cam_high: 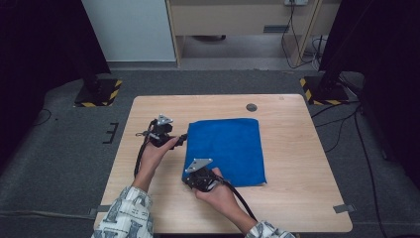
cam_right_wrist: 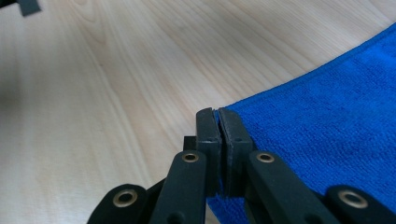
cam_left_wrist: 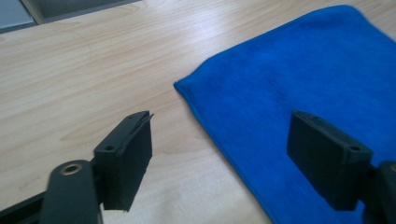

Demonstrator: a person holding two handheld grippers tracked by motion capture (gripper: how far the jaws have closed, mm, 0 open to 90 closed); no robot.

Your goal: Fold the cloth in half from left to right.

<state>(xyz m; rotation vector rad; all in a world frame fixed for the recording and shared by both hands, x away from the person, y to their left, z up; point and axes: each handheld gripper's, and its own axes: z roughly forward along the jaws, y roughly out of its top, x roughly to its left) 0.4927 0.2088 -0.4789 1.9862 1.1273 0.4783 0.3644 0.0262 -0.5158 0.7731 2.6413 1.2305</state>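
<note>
Here, no writing legible: right hand-held gripper (cam_right_wrist: 218,122) clamped on blue cloth (cam_high: 230,148) near-left corner; left hand-held gripper (cam_left_wrist: 219,154) jaws apart at cloth's left edge, mid-counter (cam_high: 297,148).

Blue cloth (cam_high: 230,148) flat on table (cam_high: 297,198)

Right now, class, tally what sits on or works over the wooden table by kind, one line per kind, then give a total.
Blue cloth: 1
Hand-held grippers: 2, the left hand-held gripper open at the cloth's near-left edge, the right hand-held gripper shut on the cloth's corner
Round dark grommet in the table: 1
Total: 4
</note>
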